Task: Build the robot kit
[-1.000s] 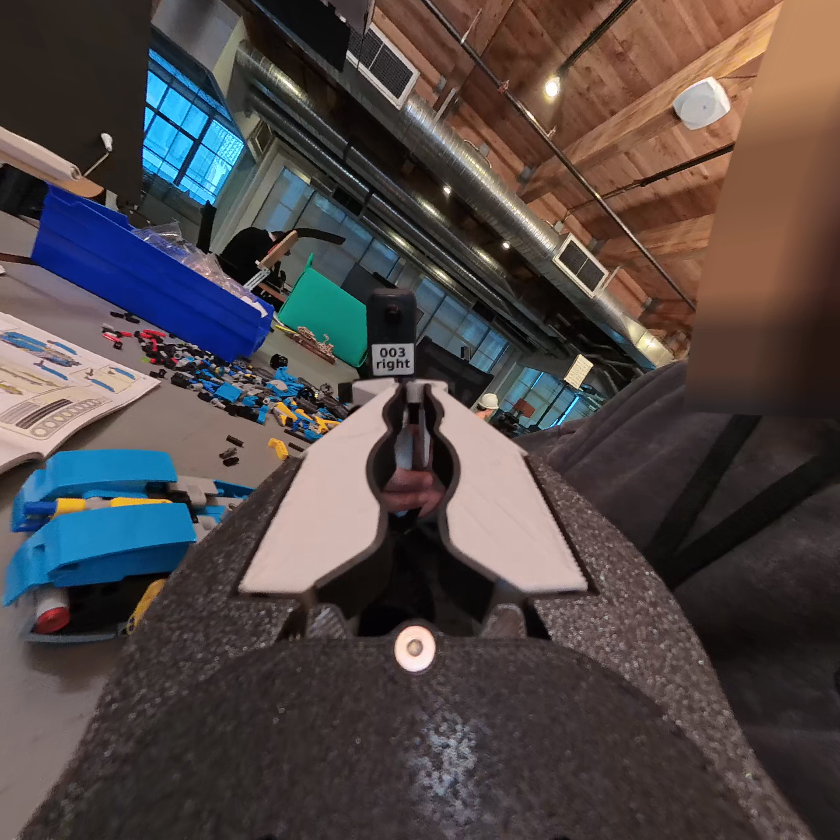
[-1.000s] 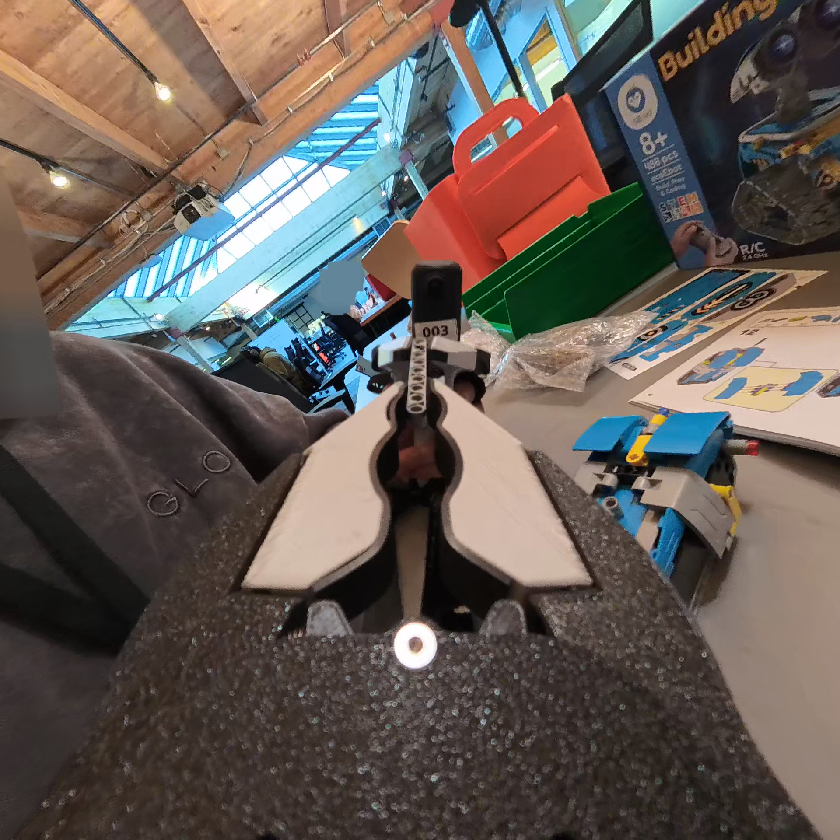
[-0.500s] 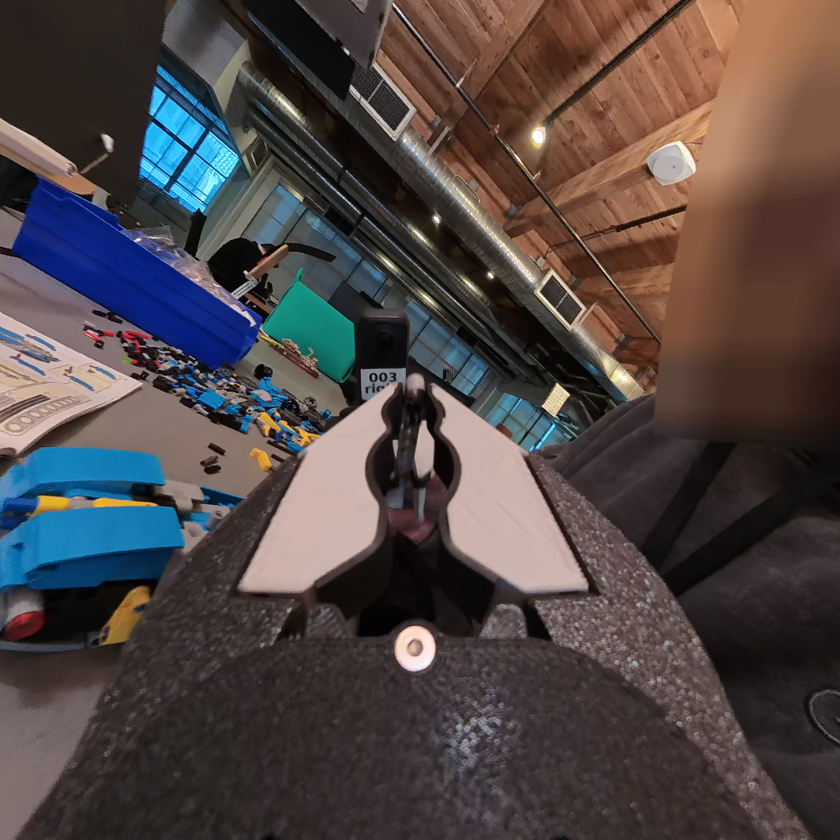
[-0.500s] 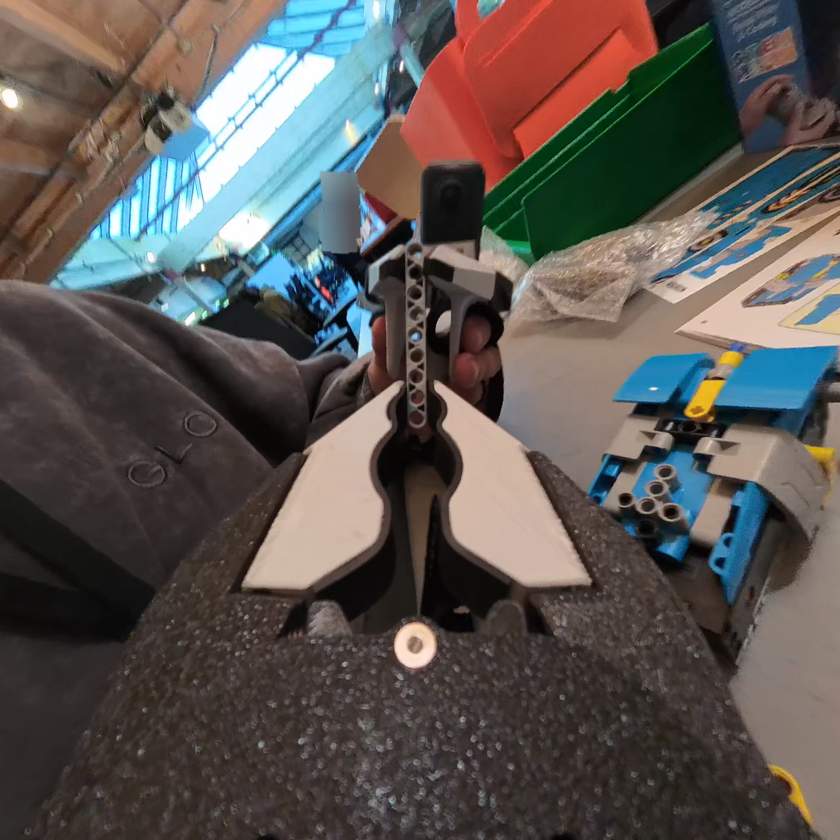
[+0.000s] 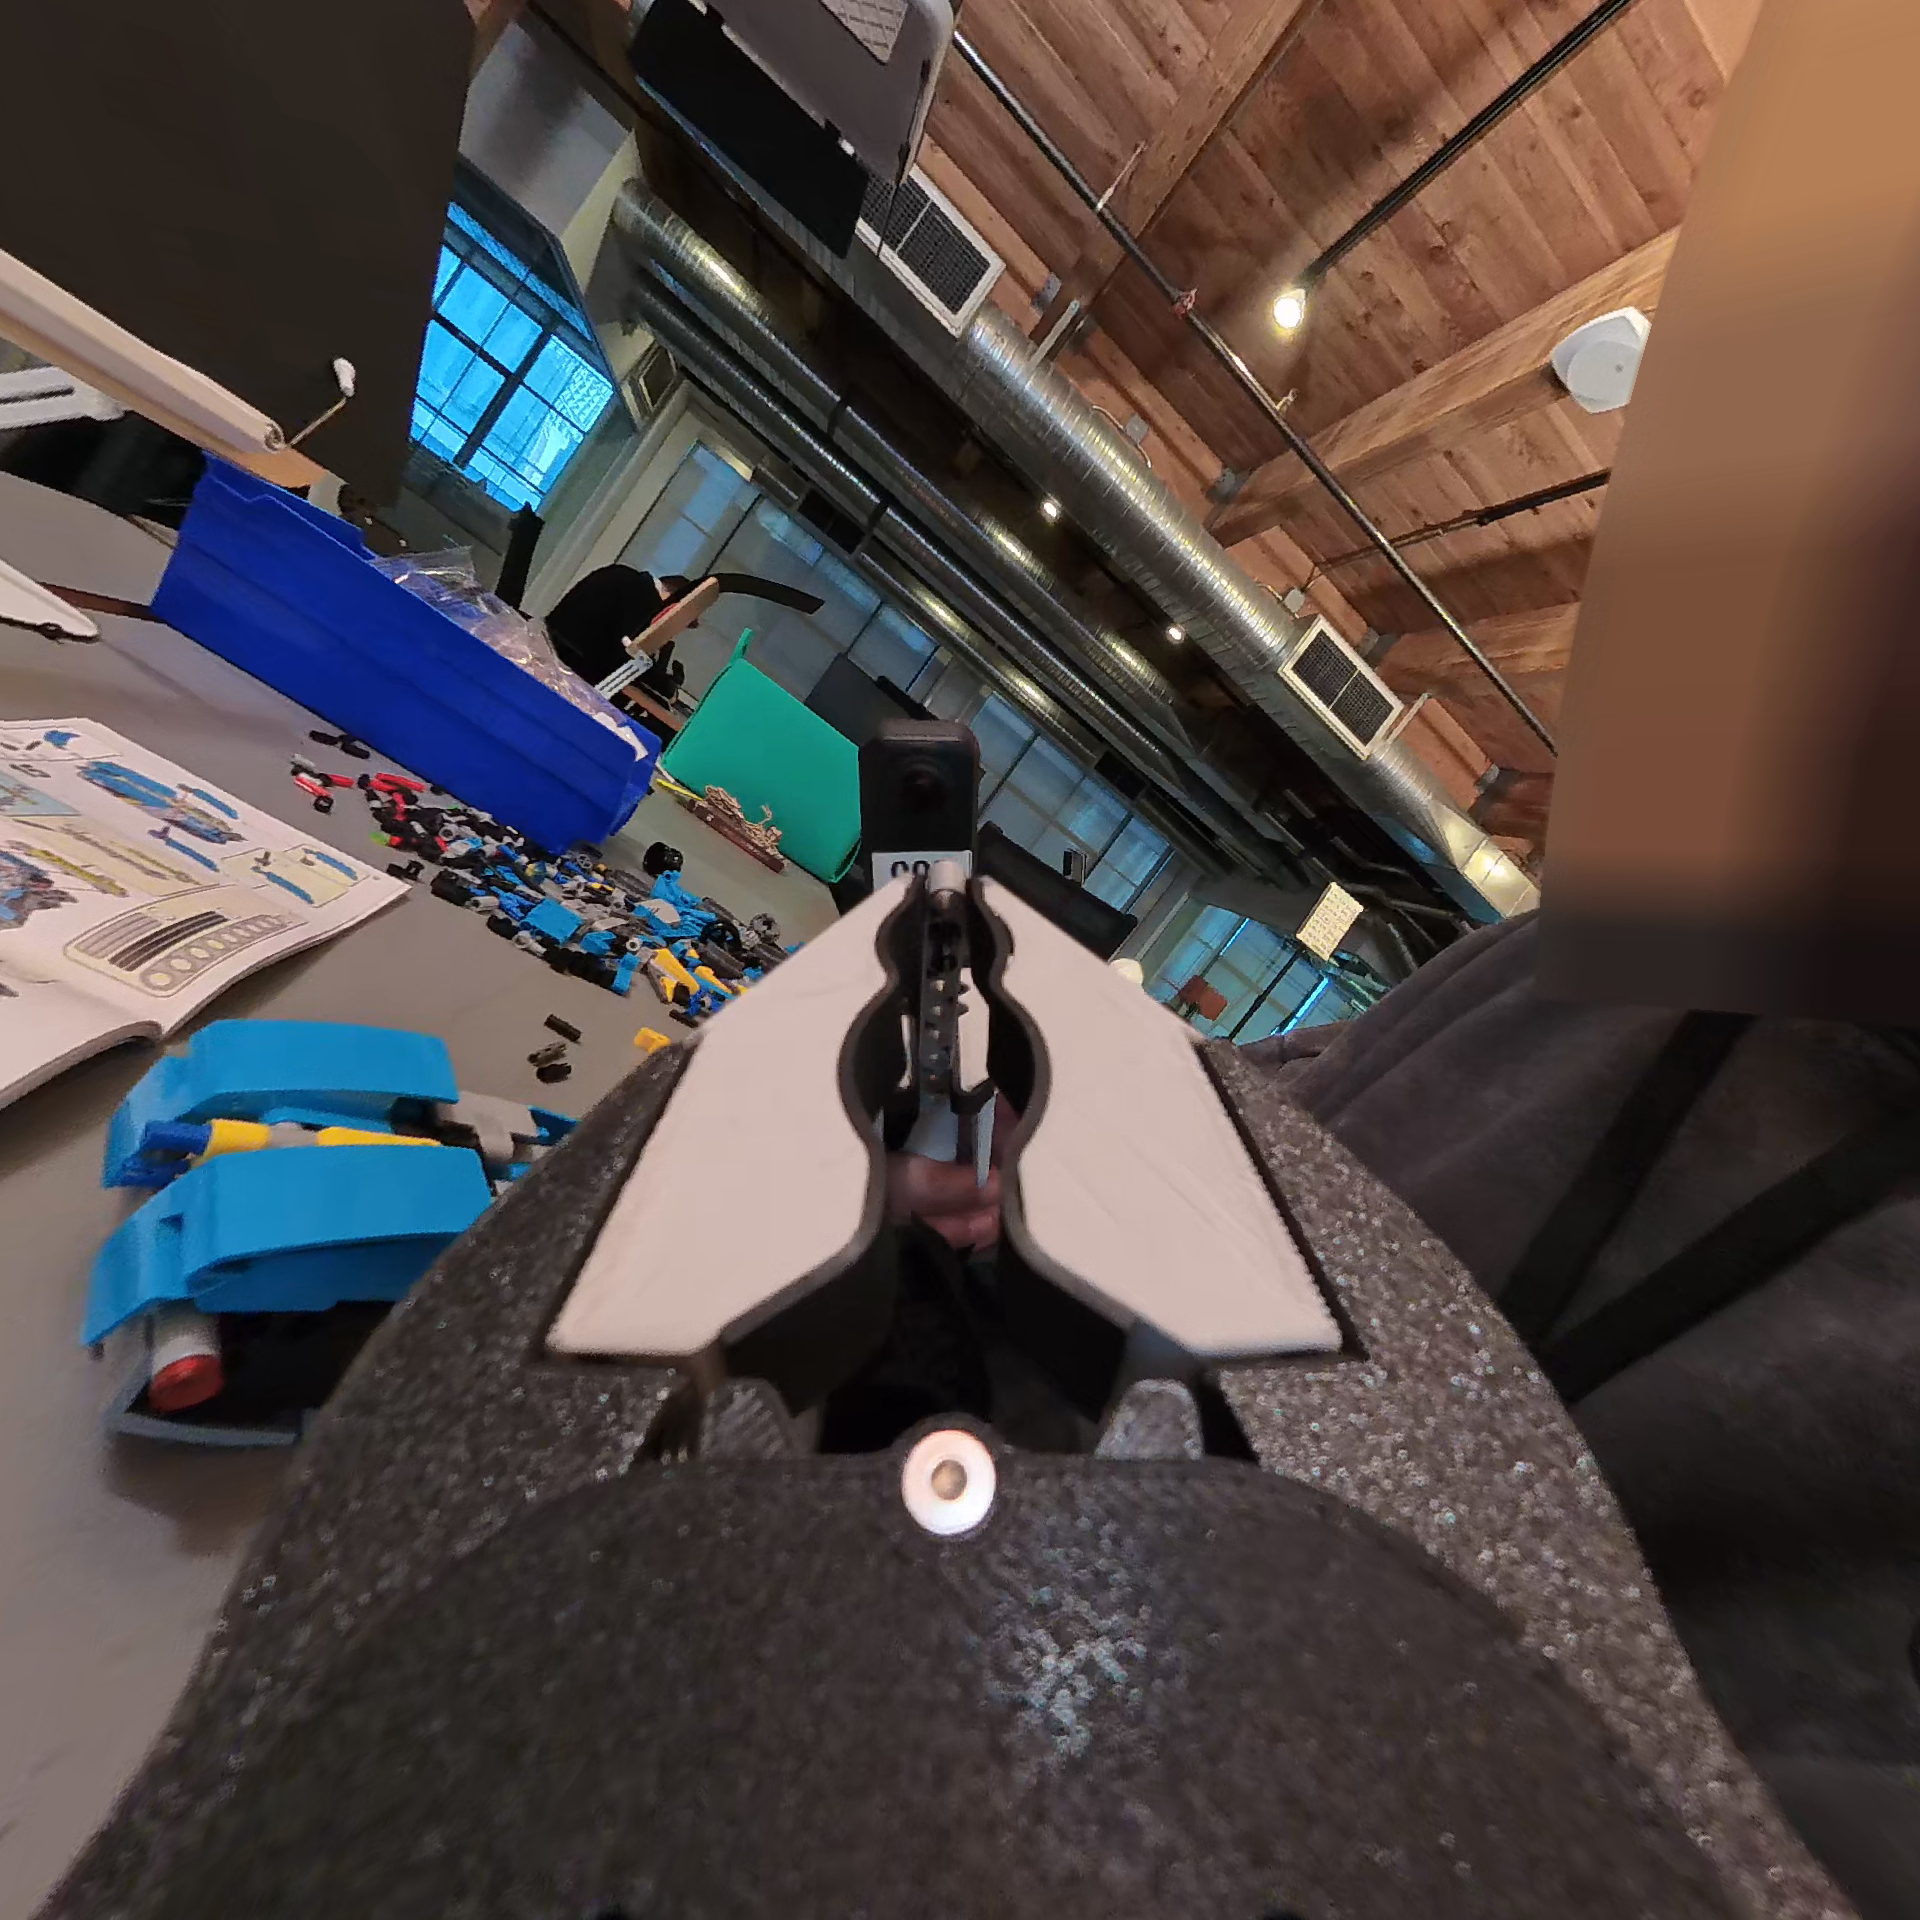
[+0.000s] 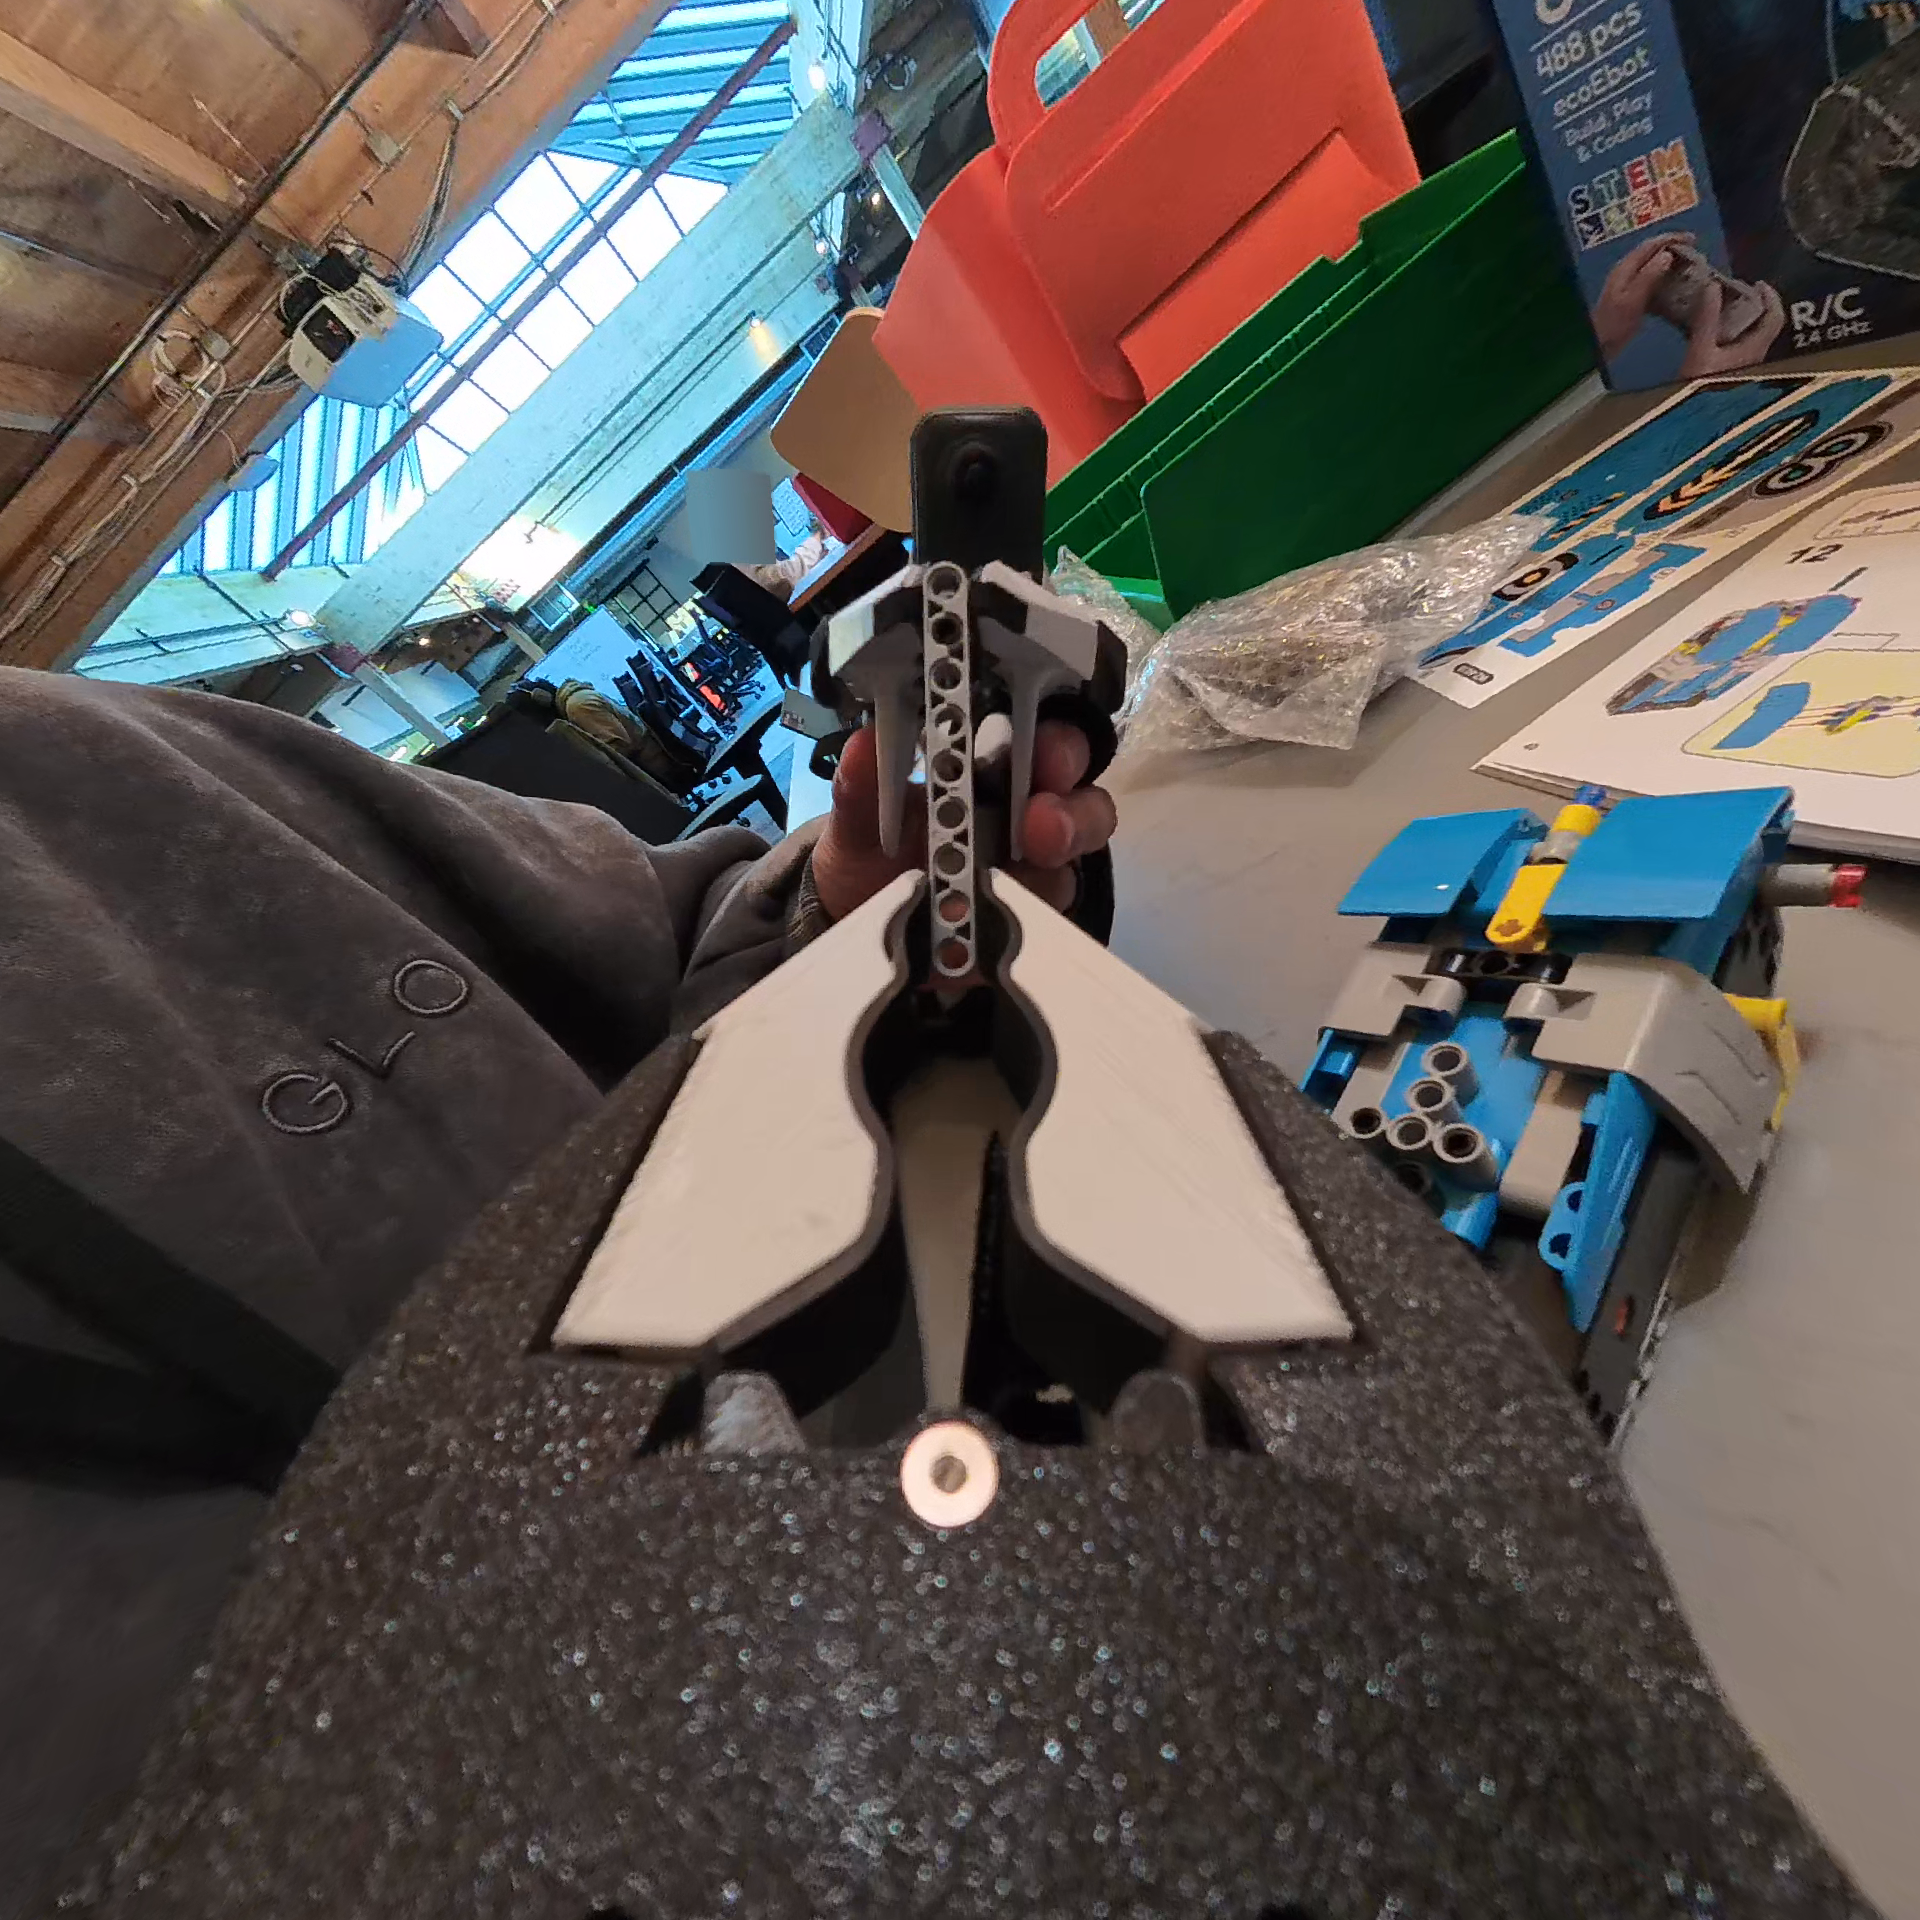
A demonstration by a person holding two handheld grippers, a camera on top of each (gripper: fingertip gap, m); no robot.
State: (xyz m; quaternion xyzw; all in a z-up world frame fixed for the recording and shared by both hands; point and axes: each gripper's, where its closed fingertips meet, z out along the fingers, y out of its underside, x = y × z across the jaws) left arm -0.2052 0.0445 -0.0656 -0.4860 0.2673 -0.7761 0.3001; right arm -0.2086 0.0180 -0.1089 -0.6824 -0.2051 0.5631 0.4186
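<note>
The right hand-held gripper (image 6: pixel 948 914) was clamped on the lower end of a grey perforated beam (image 6: pixel 948 769), held upright above the counter (image 6: pixel 1226 862). The left hand-held gripper (image 5: pixel 940 914) faced it, jaws nearly closed, seemingly pinching a small grey pin (image 5: pixel 943 883). A blue brick model (image 6: pixel 1558 1049) sat just beside them.
</note>
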